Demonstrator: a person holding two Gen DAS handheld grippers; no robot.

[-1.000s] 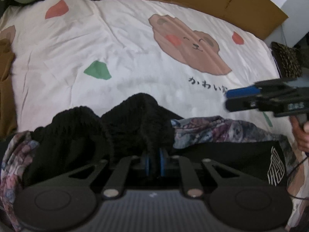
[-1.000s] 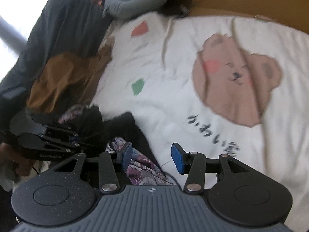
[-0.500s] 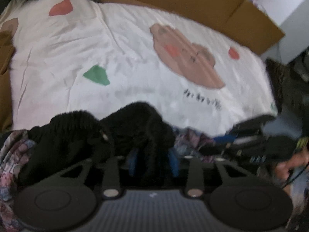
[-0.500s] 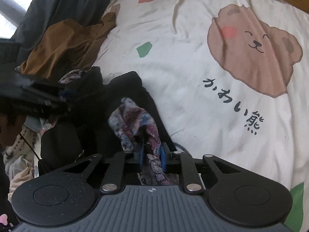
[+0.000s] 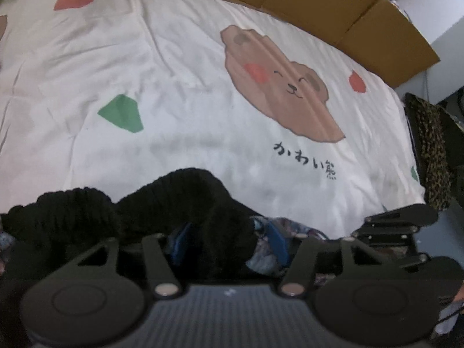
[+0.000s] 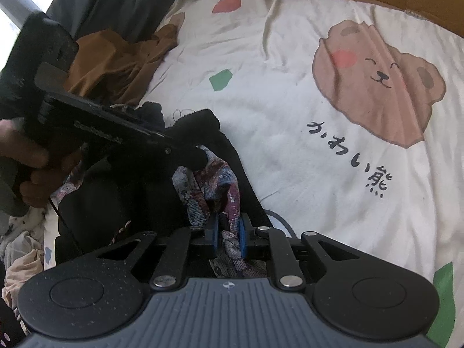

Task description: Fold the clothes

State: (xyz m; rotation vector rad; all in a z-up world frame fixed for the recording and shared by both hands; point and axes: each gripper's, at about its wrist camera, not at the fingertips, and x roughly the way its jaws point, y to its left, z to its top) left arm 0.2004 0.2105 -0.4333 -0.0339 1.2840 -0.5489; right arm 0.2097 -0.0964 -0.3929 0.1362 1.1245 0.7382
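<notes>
Left gripper (image 5: 229,242) released, jaws apart around black knit garment (image 5: 179,200). Right gripper (image 6: 227,233) clenched on floral cloth (image 6: 214,185). Both garments bunched at near edge of bear-print bedsheet (image 5: 203,116)

Both wrist fisheyes look forward along their fingers, low and close over the white bear-print bedsheet (image 5: 188,116) (image 6: 290,87); each catches the bear, the sheet's black lettering and the other gripper.
</notes>
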